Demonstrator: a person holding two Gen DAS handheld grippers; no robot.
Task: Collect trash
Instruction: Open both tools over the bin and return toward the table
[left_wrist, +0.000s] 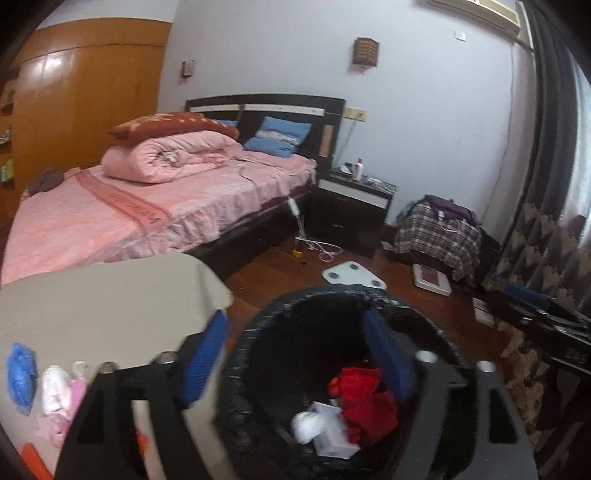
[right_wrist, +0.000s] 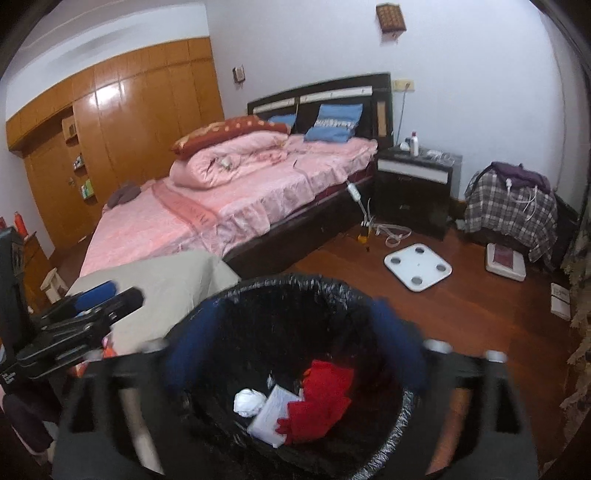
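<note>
Left gripper (left_wrist: 295, 354): jaws apart, nothing between the blue pads, poised over the black-lined bin (left_wrist: 258, 332), whose mouth opens upward; inside, one red crumpled piece (left_wrist: 364, 402), one white wad (left_wrist: 304, 424), one flat white packet (left_wrist: 332, 435) lying level, while on the beige table (left_wrist: 110, 295) remain one blue scrap (left_wrist: 20, 373) and a pink-white cluster (left_wrist: 59, 402), uncountable. Right gripper (right_wrist: 295, 347): jaws spread, empty, above the same bin (right_wrist: 332, 288) with one red piece (right_wrist: 321, 398), one wad (right_wrist: 249, 402), one packet (right_wrist: 269, 417), long axis slanting away rightward.

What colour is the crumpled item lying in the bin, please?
Red, beside white trash, clearest in the right wrist view.
</note>
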